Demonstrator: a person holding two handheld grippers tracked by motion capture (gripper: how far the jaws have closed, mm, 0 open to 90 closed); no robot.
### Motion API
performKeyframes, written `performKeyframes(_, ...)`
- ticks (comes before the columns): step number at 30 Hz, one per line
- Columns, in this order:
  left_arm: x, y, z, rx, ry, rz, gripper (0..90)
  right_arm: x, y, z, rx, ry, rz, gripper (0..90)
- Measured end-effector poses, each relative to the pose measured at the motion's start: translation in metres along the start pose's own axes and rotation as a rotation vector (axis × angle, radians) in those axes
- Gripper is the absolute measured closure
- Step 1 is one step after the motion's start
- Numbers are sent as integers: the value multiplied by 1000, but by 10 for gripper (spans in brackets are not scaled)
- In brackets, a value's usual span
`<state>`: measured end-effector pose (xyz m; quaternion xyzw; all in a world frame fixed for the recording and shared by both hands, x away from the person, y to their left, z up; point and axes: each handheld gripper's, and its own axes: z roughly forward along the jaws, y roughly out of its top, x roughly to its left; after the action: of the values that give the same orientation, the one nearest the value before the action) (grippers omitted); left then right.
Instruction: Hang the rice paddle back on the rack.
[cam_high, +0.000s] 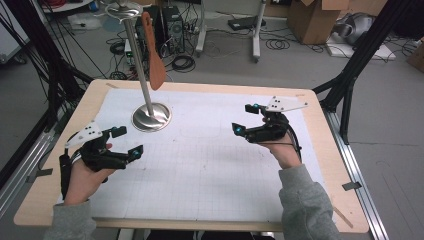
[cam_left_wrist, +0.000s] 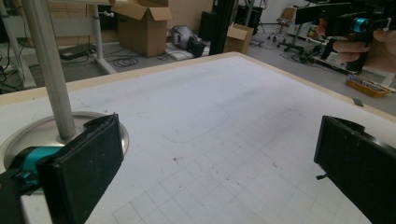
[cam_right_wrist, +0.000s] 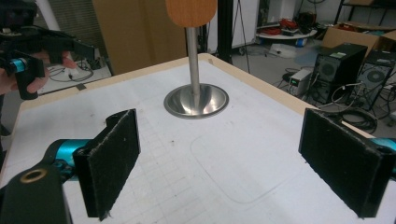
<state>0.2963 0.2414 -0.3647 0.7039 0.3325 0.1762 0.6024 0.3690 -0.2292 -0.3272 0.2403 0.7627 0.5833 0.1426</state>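
Wooden spatula (cam_high: 154, 52) hangs blade-down from the top disc of a steel stand (cam_high: 150, 116) at the far left of the worktop (cam_high: 210, 160), so that is the thing nearest your reach. The stand's round base rests on the white gridded mat, and its pole rises straight up.

Your left hand-held gripper (cam_high: 124, 141) hovers near the left edge of the mat, jaws wide apart and holding nothing. Your right hand-held gripper (cam_high: 243, 119) hovers at the right side, well apart from the stand, jaws likewise spread and bare. In the right gripper view the spatula's rounded blade (cam_right_wrist: 191, 11) hangs straight ahead, above the shining base (cam_right_wrist: 196, 101).

To do this well, approach with whichever gripper lines up best; the right one already faces the blade. Keep the jaws spread until the pads sit on both flat faces of the spatula. Close gently, then lift upward to free it from the top disc rather than pulling sideways, which could tip the stand. How the handle is caught at the top is hard to see, so go slowly.
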Motion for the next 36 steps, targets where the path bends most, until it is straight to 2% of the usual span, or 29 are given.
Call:
performKeyframes(7,0,-1,2,5,-2,1,18,-2,-13,-11,-10,-11,28,115)
performKeyframes(24,-2,-2,6,10,-3,5,18,-11,-42,-36,-30,-65,60,114)
performKeyframes(26,-2,-2,6,12,-2,7,18,-12,-44,-39,-20,-72,77,115)
performKeyframes(30,-2,-3,6,16,0,8,18,-14,-44,-45,-21,-89,76,114)
performKeyframes(33,-2,-3,6,15,0,7,18,-13,-46,-47,-15,-103,56,114)
performKeyframes(36,-2,-3,6,14,2,4,18,-13,-50,-50,-16,-104,63,114)
